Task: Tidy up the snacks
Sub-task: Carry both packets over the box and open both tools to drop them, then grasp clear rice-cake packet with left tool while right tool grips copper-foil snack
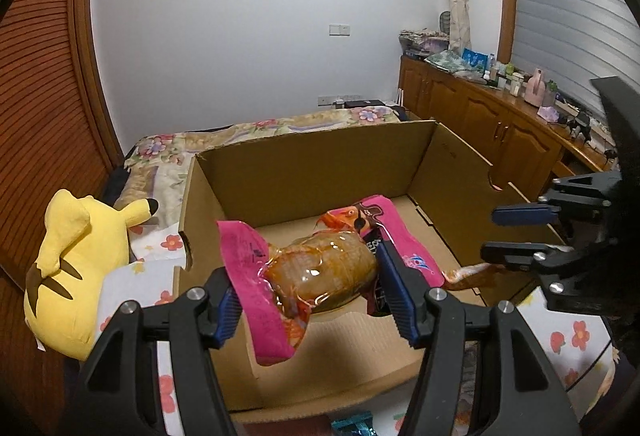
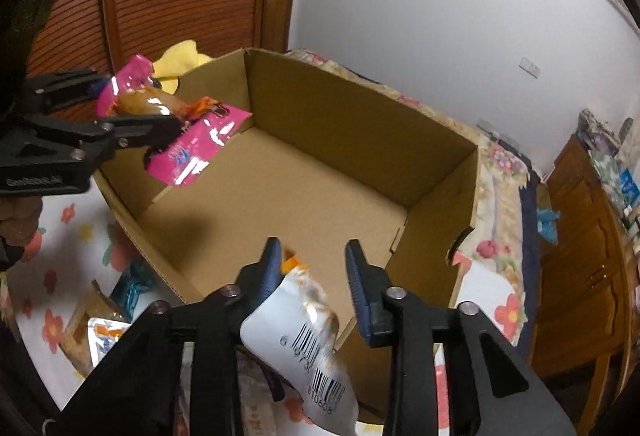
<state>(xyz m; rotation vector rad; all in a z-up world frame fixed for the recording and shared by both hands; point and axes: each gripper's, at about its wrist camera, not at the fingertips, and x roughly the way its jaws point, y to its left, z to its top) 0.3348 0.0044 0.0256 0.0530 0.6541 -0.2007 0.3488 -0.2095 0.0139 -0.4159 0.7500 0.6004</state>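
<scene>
Pink-wrapped snack packet (image 1: 316, 268) is sitting pinched between the left gripper (image 1: 316, 296) jaws, at centre frame above the open cardboard box (image 1: 304, 160). White barcoded packet (image 2: 308, 336) is lying against one pad of the right gripper (image 2: 314, 276), lower centre; grip cannot be confirmed.

both hand-held grippers tilt downward, left (image 1: 310, 300) clamped, right (image 2: 314, 272) parted.

White snack packet (image 2: 304, 348) running off bottom edge of right wrist view; printed numbers partly hiding. Teal wrapper (image 1: 352, 426) getting cut by bottom edge. Pink snack pack (image 1: 320, 268) covering part of box floor (image 1: 352, 336). Small things on wooden counter (image 1: 520, 84) looking too tiny to tell.
</scene>
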